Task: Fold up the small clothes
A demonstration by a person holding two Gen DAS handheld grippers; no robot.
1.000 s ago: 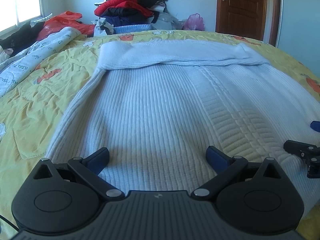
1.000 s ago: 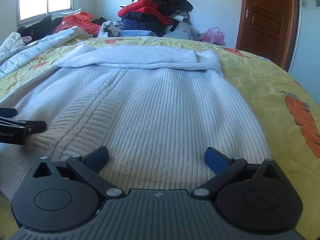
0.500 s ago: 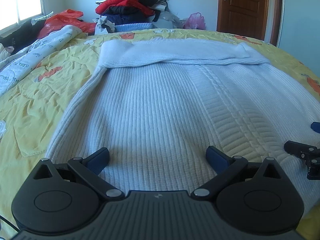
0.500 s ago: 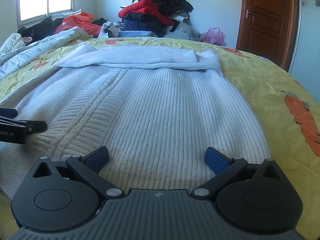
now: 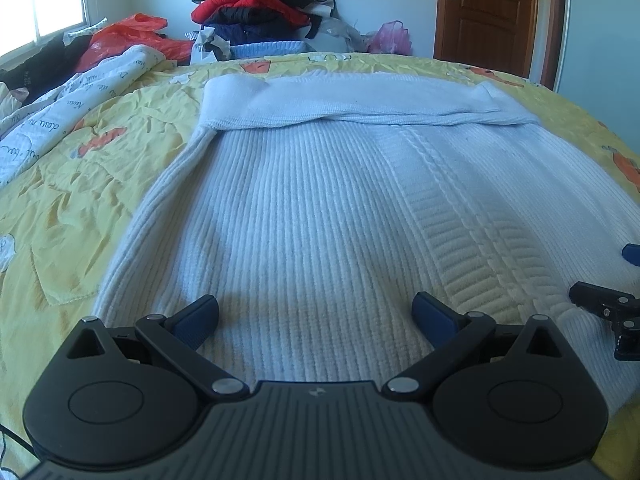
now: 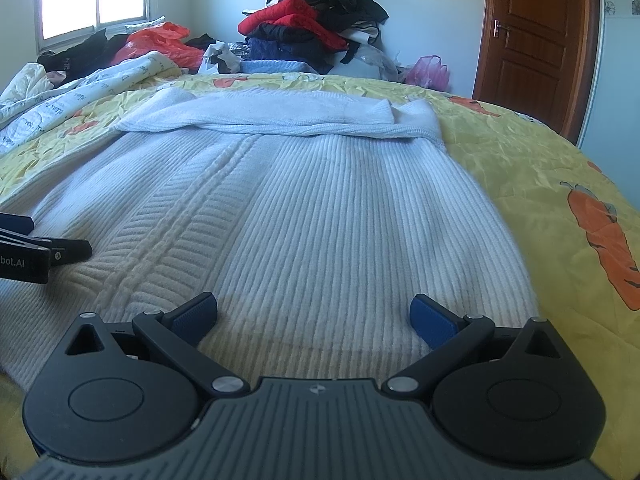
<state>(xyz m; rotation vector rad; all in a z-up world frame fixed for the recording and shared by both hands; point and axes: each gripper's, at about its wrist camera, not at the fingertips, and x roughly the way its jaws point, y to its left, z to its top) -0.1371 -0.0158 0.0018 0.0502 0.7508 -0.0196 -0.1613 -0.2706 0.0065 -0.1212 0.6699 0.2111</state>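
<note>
A white ribbed knit sweater (image 5: 320,208) lies flat on the yellow bedspread (image 5: 80,168), its far end folded over into a band (image 5: 352,100). My left gripper (image 5: 316,314) is open and empty, low over the sweater's near hem on its left half. My right gripper (image 6: 314,314) is open and empty over the near hem on the right half of the sweater (image 6: 320,220). The right gripper shows at the right edge of the left wrist view (image 5: 608,308); the left gripper shows at the left edge of the right wrist view (image 6: 36,252).
A pile of red, black and blue clothes (image 5: 260,4) is heaped beyond the bed's far edge. A white printed quilt (image 5: 68,108) lies along the left side. A brown door (image 6: 532,40) stands at the back right. The bedspread (image 6: 560,184) has orange carrot prints.
Both grippers have risen or tilted very slightly, so the scene sits a little lower in view. The sweater has not moved and both grippers stay open.
</note>
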